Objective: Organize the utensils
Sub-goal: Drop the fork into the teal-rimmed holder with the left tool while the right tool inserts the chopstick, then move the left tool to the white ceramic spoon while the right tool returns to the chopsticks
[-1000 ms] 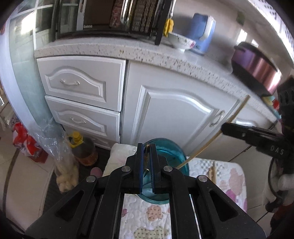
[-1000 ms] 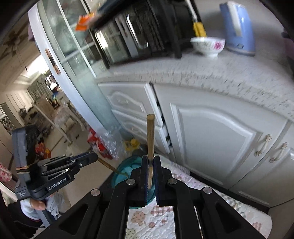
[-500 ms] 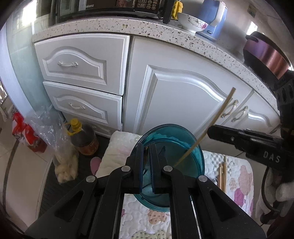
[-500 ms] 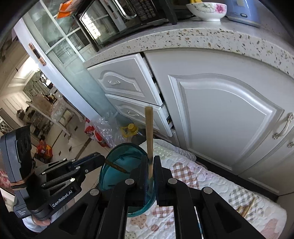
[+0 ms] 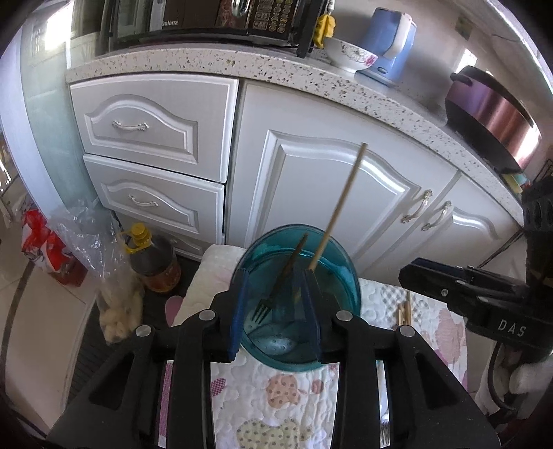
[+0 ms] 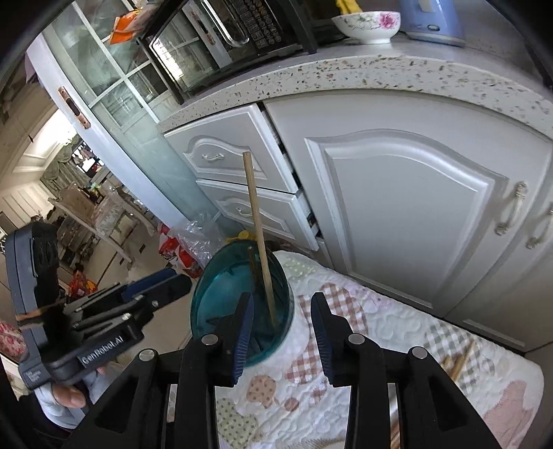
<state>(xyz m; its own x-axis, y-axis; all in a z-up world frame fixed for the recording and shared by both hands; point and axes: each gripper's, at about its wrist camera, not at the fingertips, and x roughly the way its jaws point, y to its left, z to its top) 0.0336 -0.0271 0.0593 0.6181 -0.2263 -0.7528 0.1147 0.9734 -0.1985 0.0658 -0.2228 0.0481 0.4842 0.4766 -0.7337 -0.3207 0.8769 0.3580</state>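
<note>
A teal translucent cup (image 5: 331, 255) (image 6: 221, 286) stands on a quilted mat. A dark fork (image 5: 281, 276) leans inside it, tines down. A wooden chopstick (image 5: 340, 203) (image 6: 257, 235) stands in the cup, its top sticking out. My left gripper (image 5: 274, 304) is open, its jaws on either side of the cup's near rim. My right gripper (image 6: 281, 328) is open just right of the cup, with the chopstick free between and ahead of its jaws. More chopsticks (image 5: 404, 312) (image 6: 461, 359) lie on the mat to the right.
The quilted mat (image 5: 276, 390) covers a low table in front of white cabinets (image 5: 331, 186). An oil bottle (image 5: 152, 259) and plastic bags (image 5: 86, 241) stand on the floor at left. On the counter are a microwave (image 5: 193, 17), a bowl (image 5: 349, 55), a kettle and a cooker.
Both grippers have opened. The left let go of the fork and the right let go of the chopstick; both now rest in the cup. The right gripper has drawn back a little.
</note>
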